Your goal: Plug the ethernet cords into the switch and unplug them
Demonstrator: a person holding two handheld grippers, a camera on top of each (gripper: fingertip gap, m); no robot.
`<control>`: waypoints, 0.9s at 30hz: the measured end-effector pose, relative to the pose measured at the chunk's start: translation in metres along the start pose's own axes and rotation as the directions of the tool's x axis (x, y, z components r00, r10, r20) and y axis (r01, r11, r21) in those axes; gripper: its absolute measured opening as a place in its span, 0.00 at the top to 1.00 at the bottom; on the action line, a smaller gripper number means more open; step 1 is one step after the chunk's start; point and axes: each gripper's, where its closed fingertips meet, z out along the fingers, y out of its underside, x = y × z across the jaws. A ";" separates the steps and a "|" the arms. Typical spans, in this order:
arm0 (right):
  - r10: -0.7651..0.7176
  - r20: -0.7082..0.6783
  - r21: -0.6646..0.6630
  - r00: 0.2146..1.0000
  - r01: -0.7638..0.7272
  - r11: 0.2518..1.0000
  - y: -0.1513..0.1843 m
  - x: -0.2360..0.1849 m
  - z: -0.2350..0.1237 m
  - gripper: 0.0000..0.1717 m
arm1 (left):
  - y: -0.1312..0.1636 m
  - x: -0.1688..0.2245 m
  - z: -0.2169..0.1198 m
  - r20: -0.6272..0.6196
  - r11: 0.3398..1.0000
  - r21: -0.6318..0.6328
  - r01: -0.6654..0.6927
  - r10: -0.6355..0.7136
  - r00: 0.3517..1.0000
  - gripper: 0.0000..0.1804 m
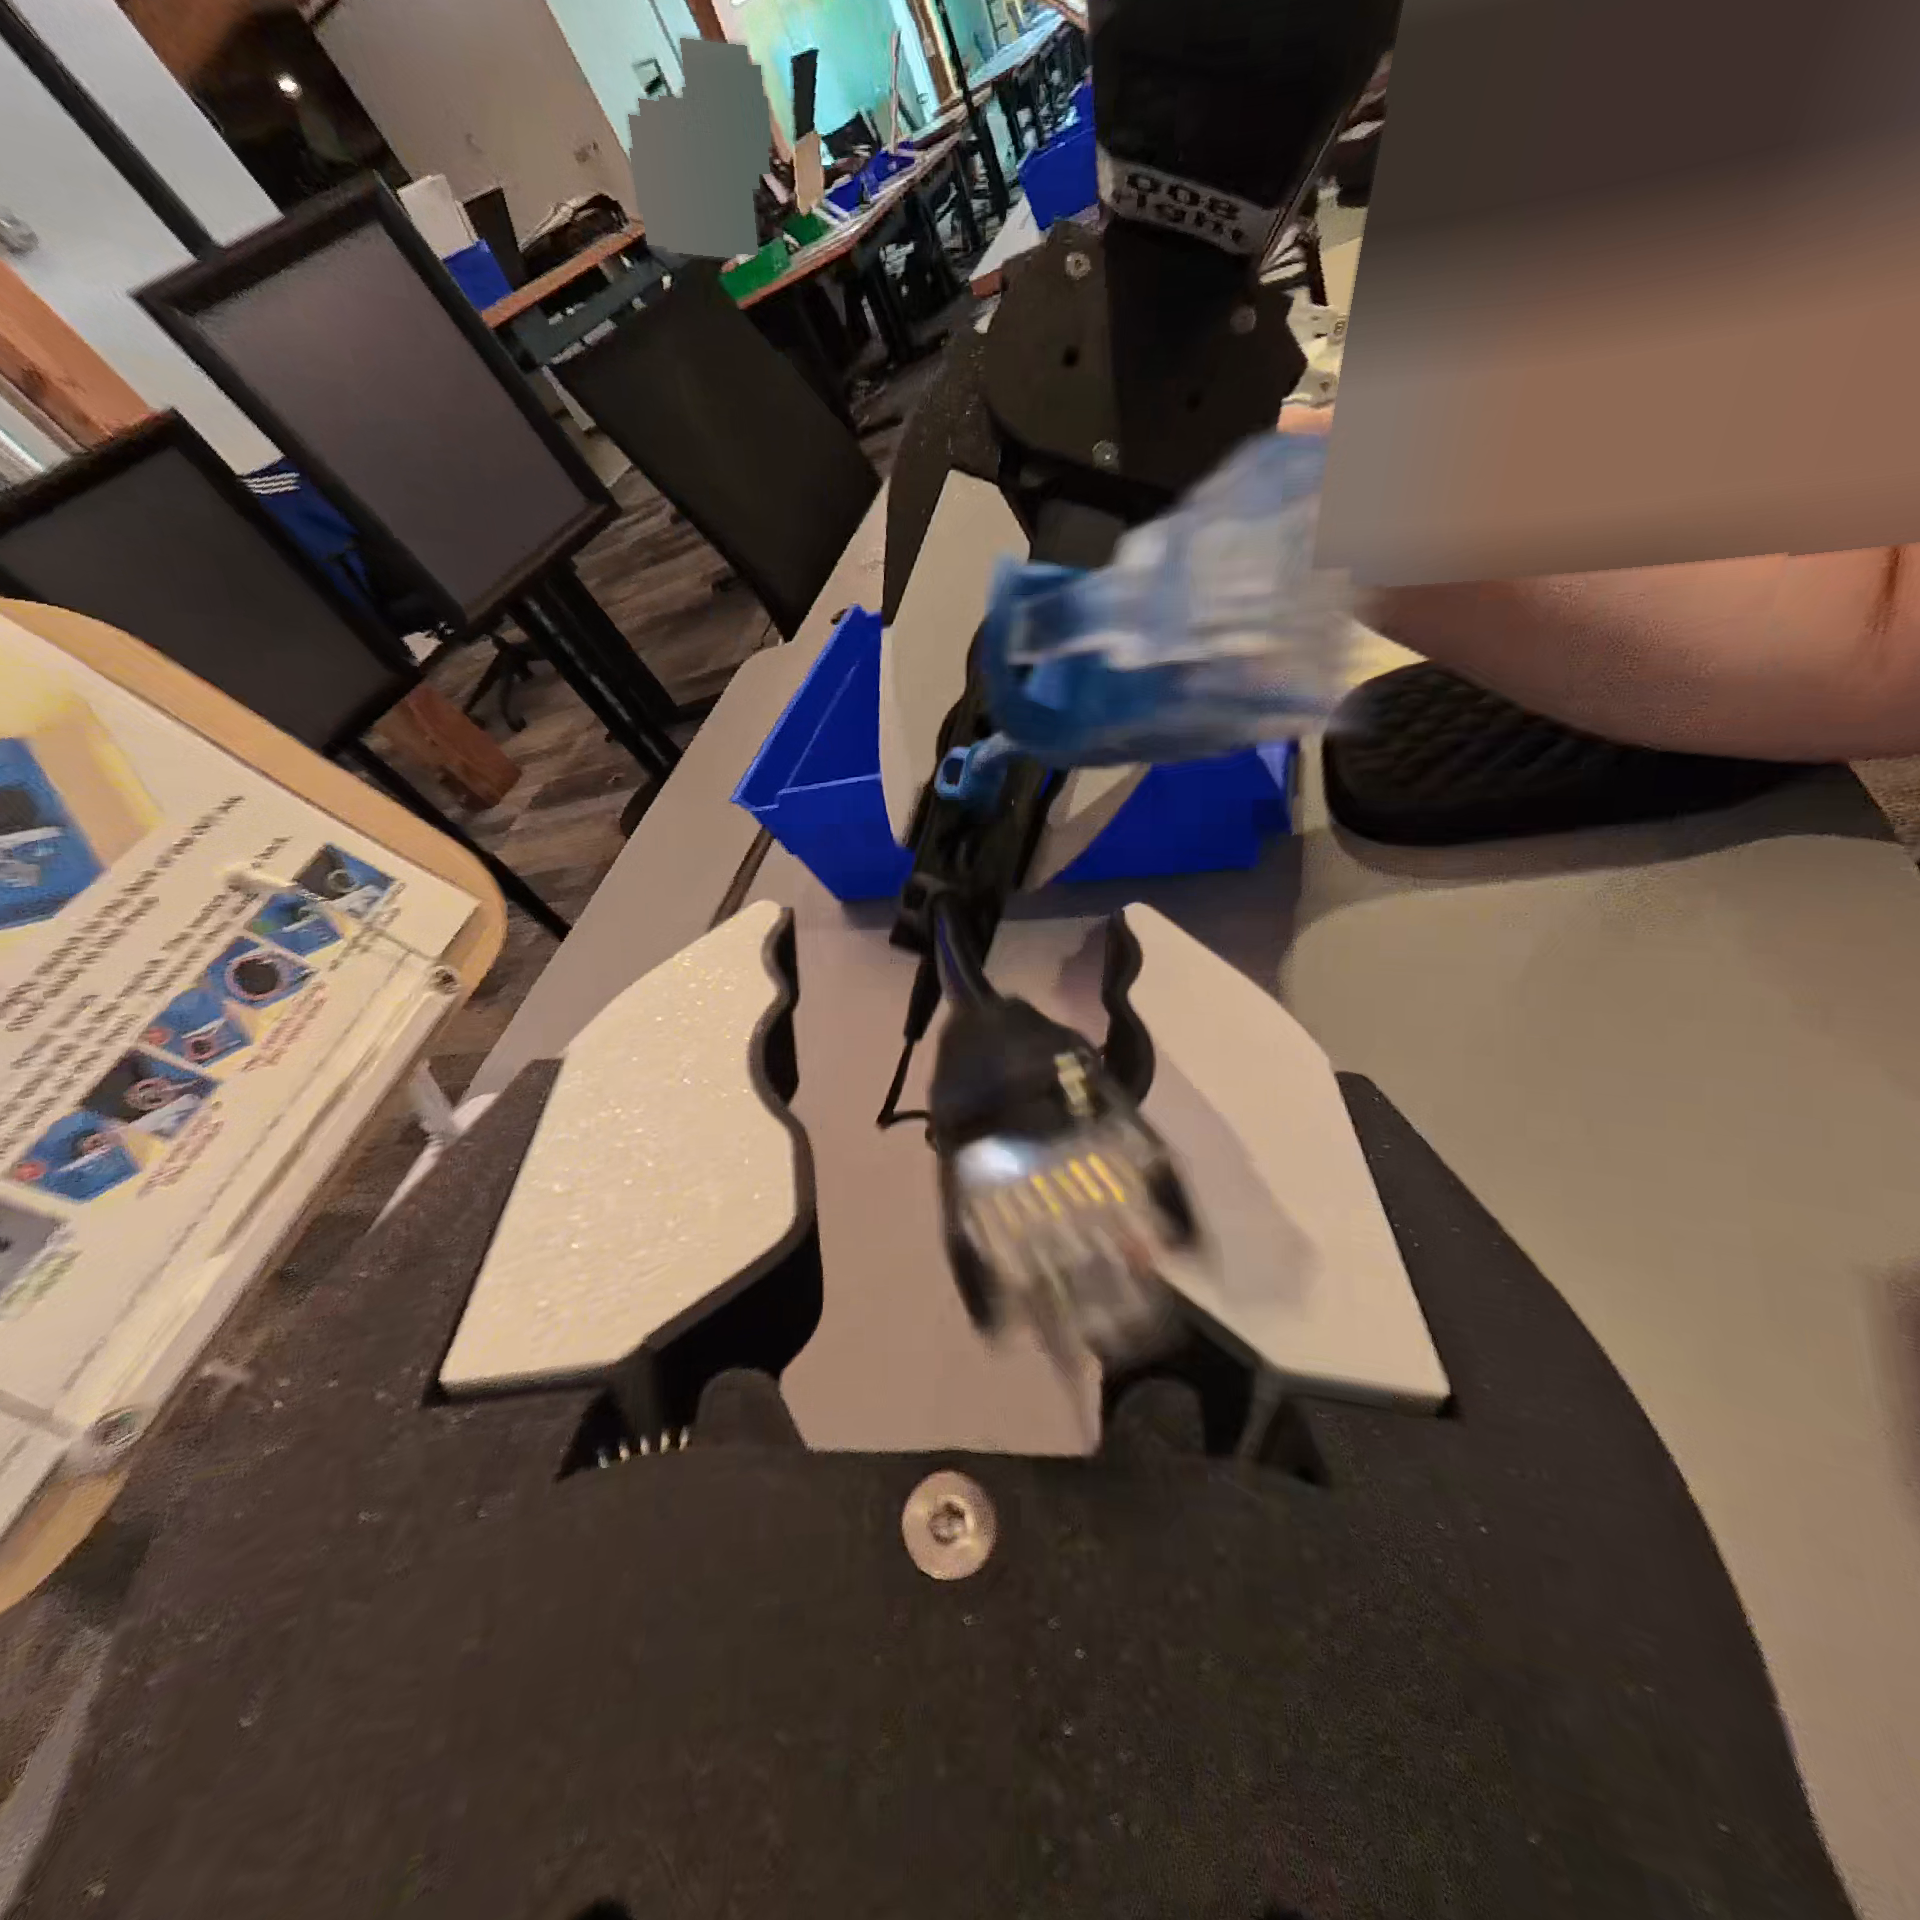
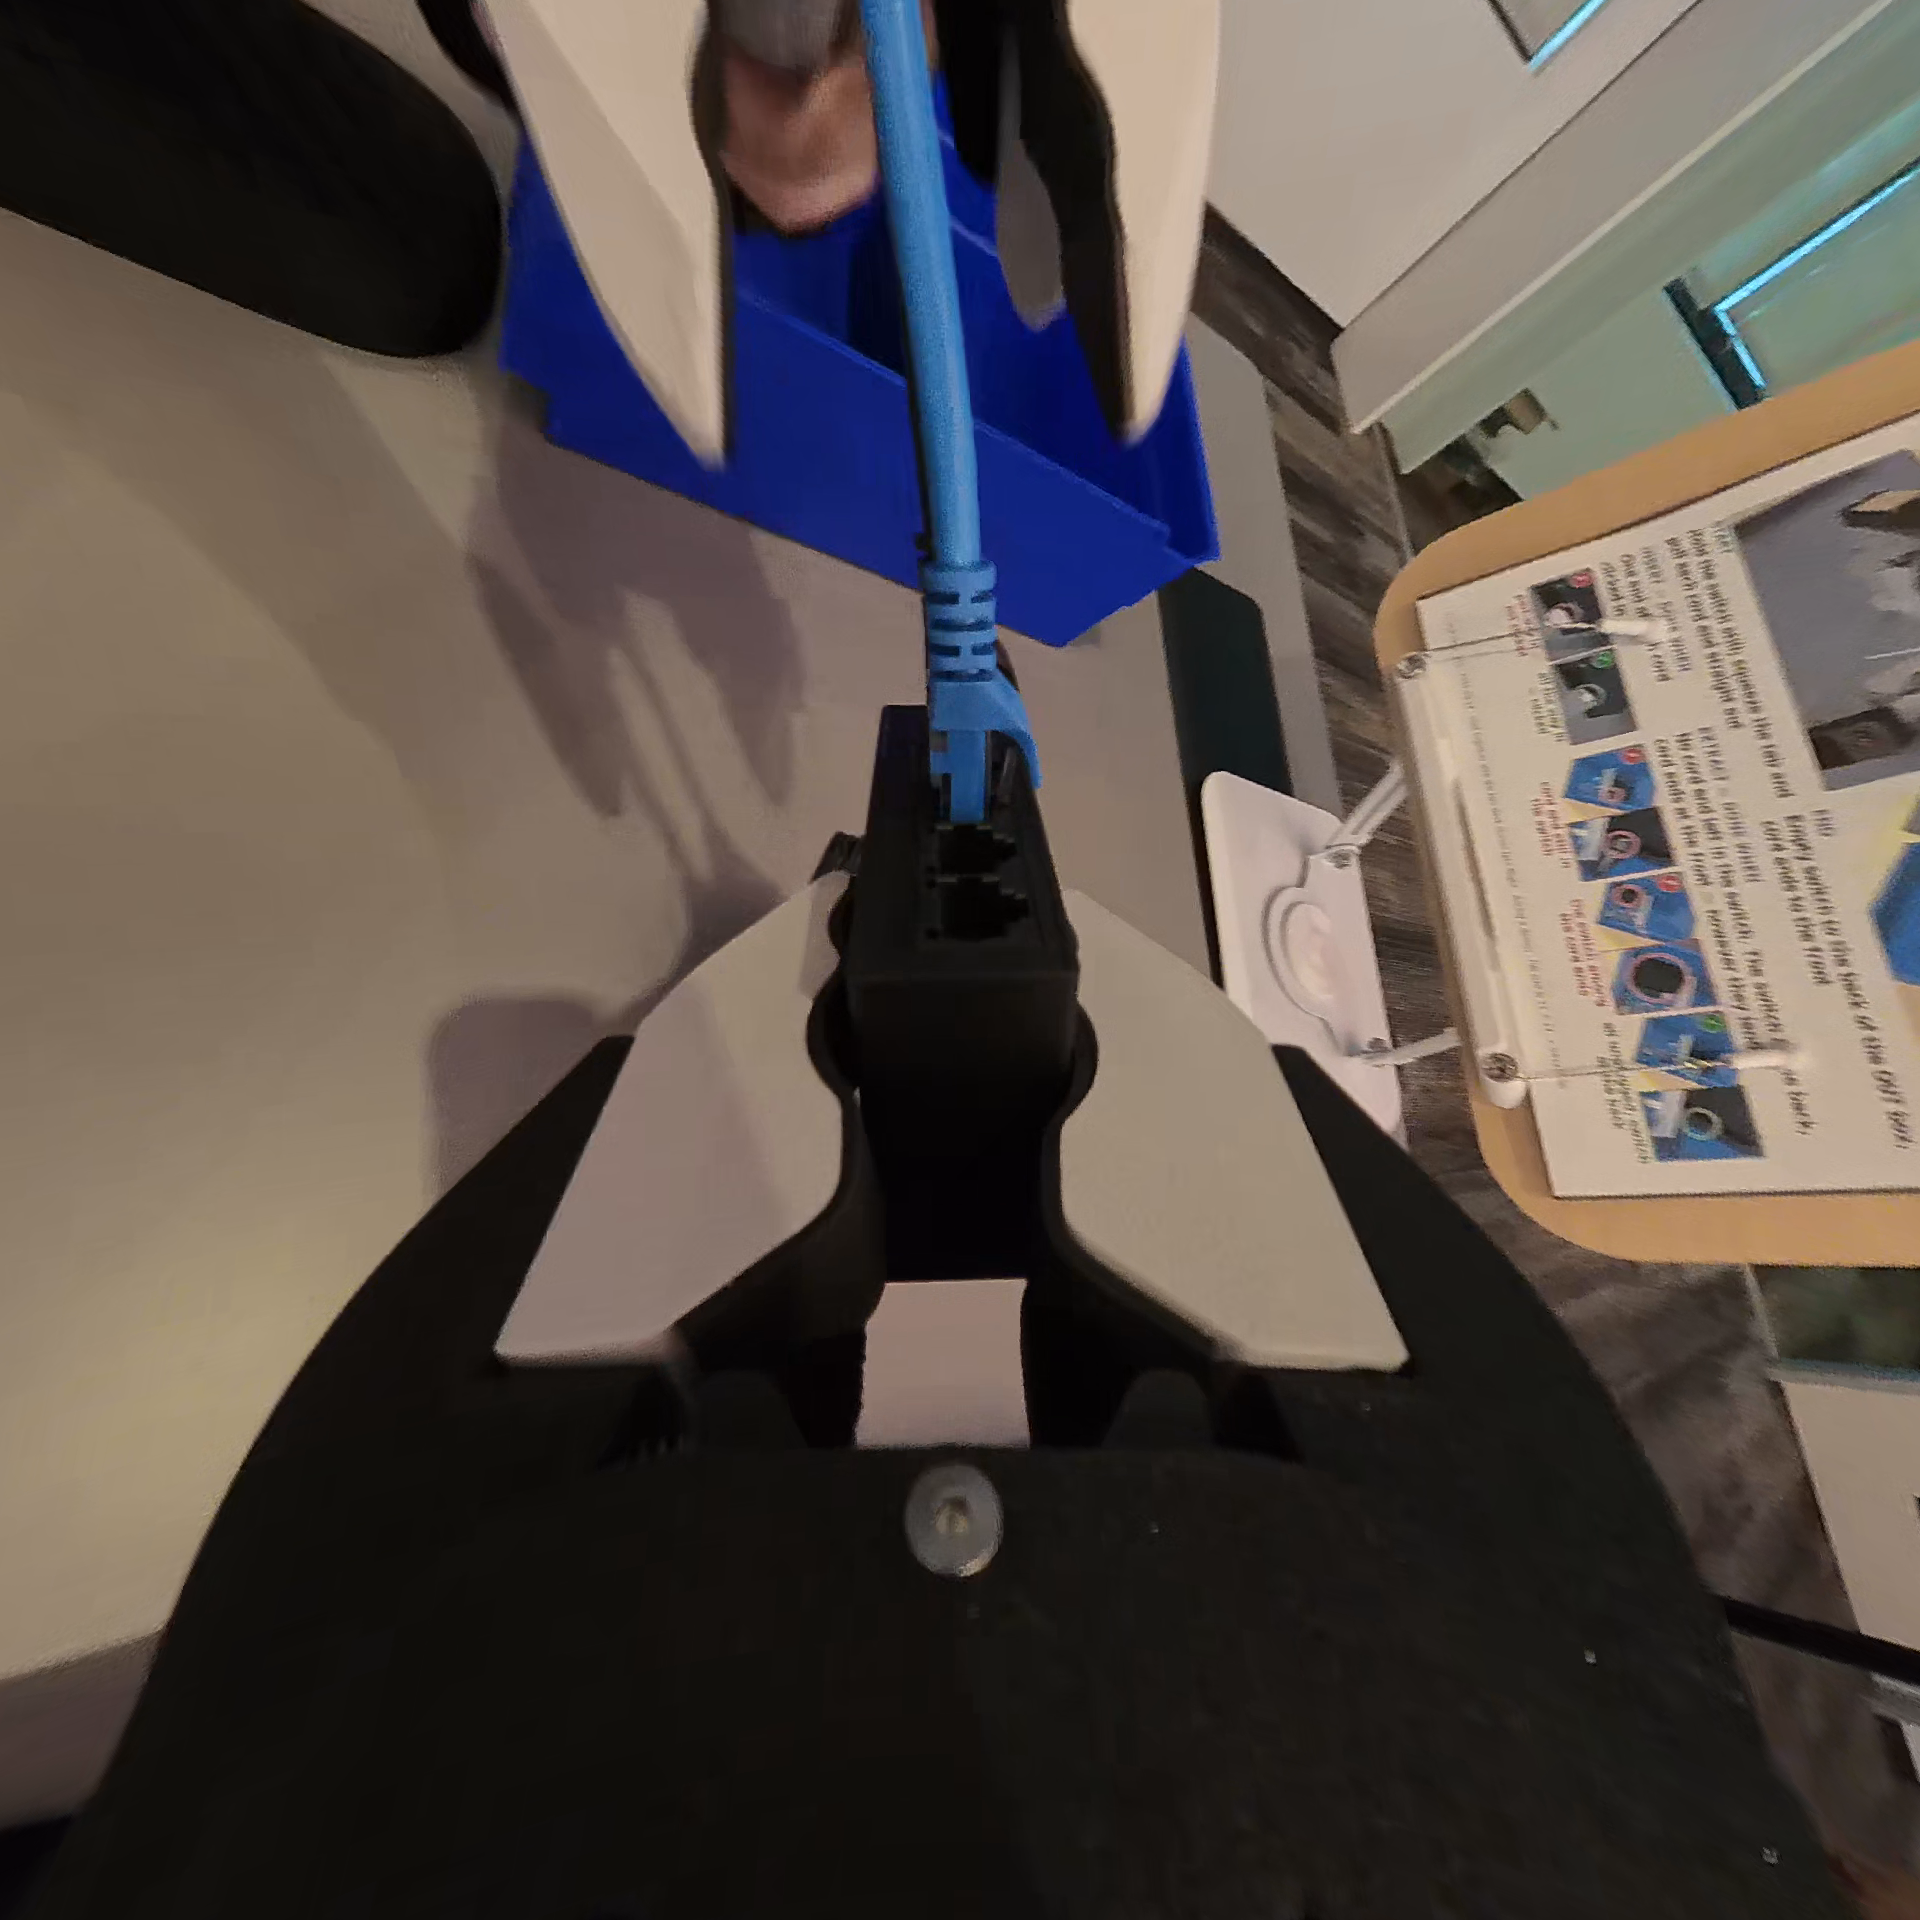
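Item: switch (image 2: pixel 961 977), black, clenched between the pads of my right jaws (image 2: pixel 951 935) over the grey worktop (image 2: pixel 312 727), ports facing the camera. Two near ports stood bare.

Item: blue cord (image 2: pixel 935 312), its plug (image 2: pixel 966 727) seated in the farthest port of the switch, its length running up between the fingers of my left jaws (image 1: pixel 951 997).

Item: left jaws, released and spread wide, pads pressing on nothing. A loose black-booted plug (image 1: pixel 1049 1174), blurred, lay between the fingers near the right one; whether it touched, I could not tell. A loose blue plug (image 1: pixel 1153 644), blurred, hung farther off.

Item: blue bin (image 2: pixel 831 468) on the worktop behind the switch.

Item: instruction sheet (image 2: pixel 1662 831) on a wooden board beside the worktop.
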 end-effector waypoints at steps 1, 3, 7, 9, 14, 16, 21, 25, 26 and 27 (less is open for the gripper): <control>-0.006 -0.030 -0.015 1.000 0.006 1.000 0.002 0.005 -0.002 0.83 | -0.003 -0.002 -0.010 0.018 1.000 -0.001 -0.013 0.013 1.000 0.67; -0.018 -0.081 -0.059 0.997 0.013 0.998 0.010 0.013 -0.005 0.83 | -0.016 -0.004 -0.031 0.050 0.999 0.016 -0.036 0.035 0.998 0.67; -0.009 -0.150 -0.085 0.989 -0.004 0.996 0.020 0.026 -0.007 0.83 | -0.050 -0.013 -0.064 0.122 0.995 -0.012 -0.098 0.098 0.988 0.69; -0.031 -0.187 -0.101 0.982 0.012 0.995 0.023 0.031 -0.007 0.83 | -0.065 -0.013 -0.065 0.121 0.991 -0.076 -0.114 0.122 0.985 0.69; -0.118 -0.203 -0.153 0.972 0.087 0.984 0.020 0.028 -0.001 0.83 | -0.078 -0.002 -0.030 -0.055 0.889 -0.305 -0.340 0.340 0.939 0.72; -0.147 -0.205 -0.186 0.968 0.109 0.977 0.021 0.027 0.002 0.83 | -0.074 -0.003 -0.011 -0.117 0.866 -0.361 -0.345 0.325 0.938 0.73; -0.168 -0.218 -0.216 0.961 0.121 0.969 0.021 0.027 0.003 0.83 | -0.034 -0.008 0.023 -0.210 0.735 -0.535 -0.418 0.363 0.908 0.73; -0.168 -0.240 -0.194 0.956 0.122 0.973 0.012 0.028 0.002 0.83 | -0.012 -0.009 0.041 -0.215 0.710 -0.576 -0.404 0.345 0.914 0.77; -0.160 -0.242 -0.198 0.957 0.113 0.974 0.012 0.028 0.003 0.83 | -0.006 -0.011 0.043 -0.217 0.697 -0.595 -0.400 0.341 0.915 0.78; -0.156 -0.252 -0.205 0.955 0.105 0.973 0.012 0.029 0.003 0.83 | 0.001 -0.013 0.044 -0.220 0.675 -0.618 -0.404 0.344 0.913 0.79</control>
